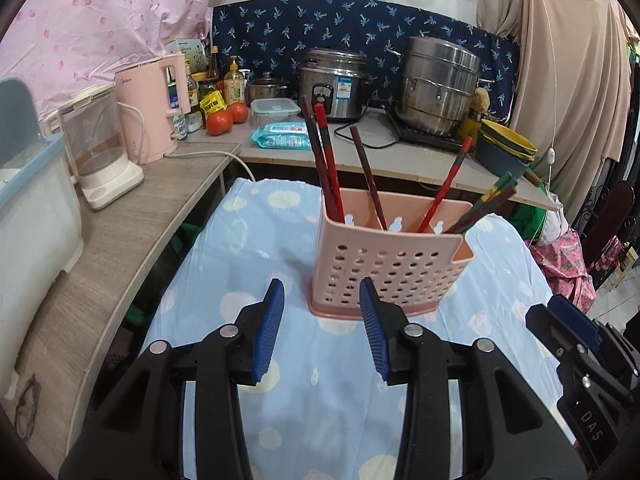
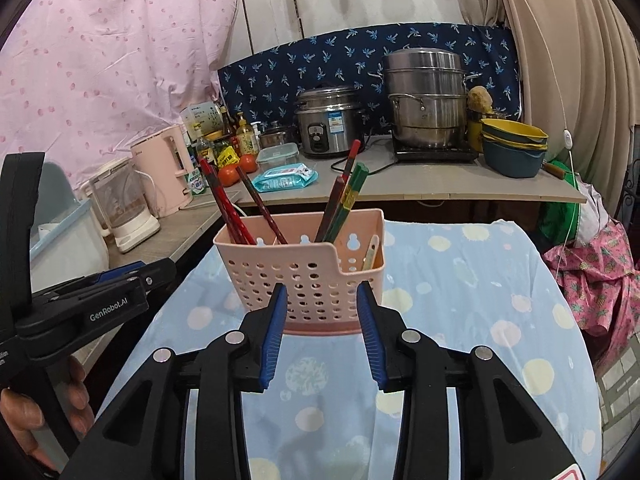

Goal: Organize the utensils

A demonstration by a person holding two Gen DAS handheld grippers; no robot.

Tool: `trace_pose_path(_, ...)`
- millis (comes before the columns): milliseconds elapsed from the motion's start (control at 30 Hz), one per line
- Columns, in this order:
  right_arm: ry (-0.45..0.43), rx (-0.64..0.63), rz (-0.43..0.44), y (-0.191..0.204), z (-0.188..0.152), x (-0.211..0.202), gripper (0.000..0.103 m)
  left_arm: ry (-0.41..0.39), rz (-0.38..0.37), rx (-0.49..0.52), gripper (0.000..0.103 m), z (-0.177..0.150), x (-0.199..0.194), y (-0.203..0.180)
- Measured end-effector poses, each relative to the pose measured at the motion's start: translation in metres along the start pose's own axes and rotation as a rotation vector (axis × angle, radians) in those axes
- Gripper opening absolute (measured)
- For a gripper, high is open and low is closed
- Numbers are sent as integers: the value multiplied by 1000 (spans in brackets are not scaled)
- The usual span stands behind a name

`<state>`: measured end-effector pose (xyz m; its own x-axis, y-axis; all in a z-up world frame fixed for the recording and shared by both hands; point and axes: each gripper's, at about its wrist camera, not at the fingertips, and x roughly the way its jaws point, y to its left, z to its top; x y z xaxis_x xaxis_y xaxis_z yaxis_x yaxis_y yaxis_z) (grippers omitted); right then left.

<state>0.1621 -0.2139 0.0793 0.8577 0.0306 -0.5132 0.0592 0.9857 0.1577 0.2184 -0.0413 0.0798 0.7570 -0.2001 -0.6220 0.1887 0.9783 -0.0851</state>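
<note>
Left wrist view: the left gripper (image 1: 322,330) hangs wide open and empty above the blue cloth (image 1: 240,264); the pink utensil basket (image 1: 390,256) holding chopsticks (image 1: 326,156) stands at 1 o'clock.

Right wrist view: the right gripper (image 2: 322,332), spread wide and holding nothing, has the basket at 12 o'clock.

The left tool (image 2: 86,300) is showing the white marking "GenRobot.AI" on its black side. The right tool (image 1: 576,356) is showing "DAS" on its housing. Remaining labels are reading illegibly.
</note>
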Motion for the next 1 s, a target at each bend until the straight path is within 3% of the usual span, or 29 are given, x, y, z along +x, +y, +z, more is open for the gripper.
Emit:
trace_pose_path(133, 32, 1, -8, -1, -15, -3, 37, 14, 10, -2, 47, -12, -2, 1)
trace_pose_path(433, 87, -36, -55, 1, -42, -7, 40, 48, 25, -5, 56, -38, -4, 1)
trace_pose_path(633, 99, -46, -84, -2, -51, -10, 47, 55, 42, -4, 66, -50, -7, 0)
trace_pose_path(867, 104, -26, -101, -10, -58, -14, 73, 63, 63, -10, 81, -60, -6, 0)
trace_pose_path(1000, 111, -8, -106, -16, -61, -14, 81, 63, 76, -10, 89, -64, -5, -1)
